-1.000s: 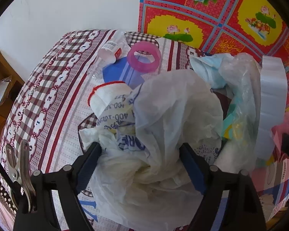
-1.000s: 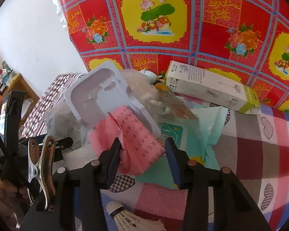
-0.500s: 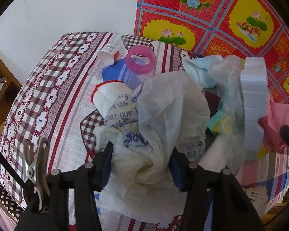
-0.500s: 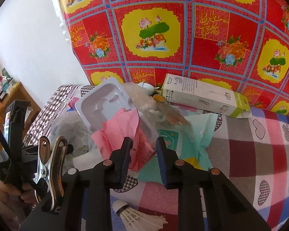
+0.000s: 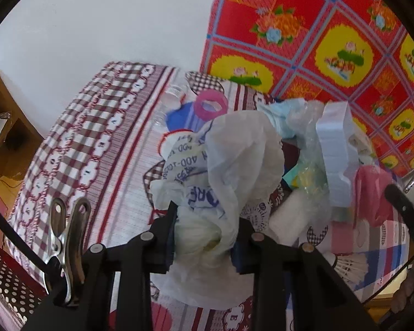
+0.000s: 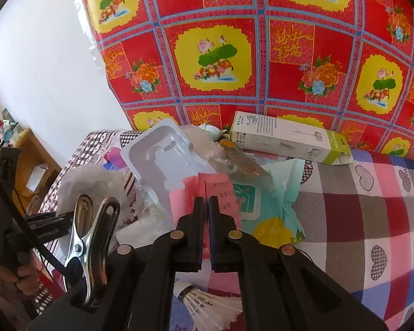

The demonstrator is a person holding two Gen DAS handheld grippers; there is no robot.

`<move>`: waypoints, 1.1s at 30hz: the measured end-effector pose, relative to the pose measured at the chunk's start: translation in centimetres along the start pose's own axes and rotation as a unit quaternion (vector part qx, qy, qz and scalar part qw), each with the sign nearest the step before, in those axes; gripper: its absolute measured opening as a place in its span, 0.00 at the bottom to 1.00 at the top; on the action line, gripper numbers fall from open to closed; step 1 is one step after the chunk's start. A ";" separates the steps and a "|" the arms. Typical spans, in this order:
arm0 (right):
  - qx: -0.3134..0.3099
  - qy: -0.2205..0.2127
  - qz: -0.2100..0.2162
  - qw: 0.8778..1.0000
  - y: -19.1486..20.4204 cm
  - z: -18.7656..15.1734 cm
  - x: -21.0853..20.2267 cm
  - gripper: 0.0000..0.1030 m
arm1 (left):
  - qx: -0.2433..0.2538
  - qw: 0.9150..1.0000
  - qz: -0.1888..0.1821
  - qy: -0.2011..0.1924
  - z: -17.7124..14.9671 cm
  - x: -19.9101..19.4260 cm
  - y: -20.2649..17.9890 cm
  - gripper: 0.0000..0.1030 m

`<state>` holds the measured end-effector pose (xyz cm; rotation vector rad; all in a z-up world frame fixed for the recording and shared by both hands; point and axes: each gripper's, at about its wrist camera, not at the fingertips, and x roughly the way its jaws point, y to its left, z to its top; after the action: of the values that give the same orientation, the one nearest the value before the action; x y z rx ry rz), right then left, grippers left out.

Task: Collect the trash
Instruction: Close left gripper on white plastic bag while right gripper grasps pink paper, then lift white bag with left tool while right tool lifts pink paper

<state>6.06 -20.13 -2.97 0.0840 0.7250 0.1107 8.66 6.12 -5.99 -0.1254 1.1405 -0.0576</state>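
The left gripper (image 5: 204, 220) pinches a crumpled white plastic bag (image 5: 234, 160) at the near edge of the trash heap on the checked tablecloth (image 5: 96, 143). The right gripper (image 6: 205, 207) has its fingers pressed together on one pink paper slip (image 6: 218, 190), lying against one white molded tray (image 6: 162, 160). Around lie one teal wipes pack (image 6: 265, 201), one long carton (image 6: 287, 140), one shuttlecock (image 6: 207, 306) and one pink tape ring (image 5: 210, 104).

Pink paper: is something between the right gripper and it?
Nothing visible. The right gripper is already shut on the pink paper, its fingers pinching the sheet directly, in front of the white tray.
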 end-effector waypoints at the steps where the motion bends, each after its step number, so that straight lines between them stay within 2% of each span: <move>1: 0.001 -0.001 -0.001 1.000 0.0 -0.1 -0.1 0.04 | -0.002 1.000 -0.001 -0.004 0.0 -0.5 0.1 0.31; 6: 0.015 -0.001 0.001 1.000 -0.3 -0.2 -0.5 0.07 | -0.003 1.000 -0.005 -0.017 0.0 -2.1 1.1 0.31; 8: 0.020 -0.002 0.002 1.000 -0.4 -0.4 -0.6 0.16 | -0.001 1.000 -0.004 -0.020 -0.1 -2.5 1.4 0.31; 10: 0.019 -0.003 -0.010 1.000 -0.3 -0.7 -0.7 0.32 | 0.001 1.000 -0.004 -0.023 -0.3 -2.9 1.8 0.31; 11: 0.019 -0.003 -0.015 1.000 -0.2 -0.8 -0.7 0.36 | 0.001 1.000 -0.004 -0.024 -0.4 -3.1 1.9 0.31; 17: 0.041 0.013 -0.033 0.999 -0.5 -2.2 -0.5 0.51 | 0.004 1.000 -0.001 -0.022 -1.0 -3.6 2.9 0.31; 21: 0.056 0.036 -0.048 0.997 -1.0 -3.2 -0.1 0.54 | 0.004 1.000 -0.003 -0.022 -1.3 -3.8 3.3 0.31; 25: 0.055 0.076 -0.060 0.994 -1.1 -4.1 1.5 0.59 | 0.004 1.000 -0.003 -0.019 -1.6 -3.8 3.3 0.31; 33: 0.063 0.127 -0.058 0.988 -1.9 -5.0 4.7 0.59 | -0.002 1.000 0.007 -0.014 -2.0 -4.0 3.5 0.31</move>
<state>6.37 -21.25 -10.03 0.1505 0.9898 -0.0370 5.12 9.90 -3.65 -0.1227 1.1129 -0.0413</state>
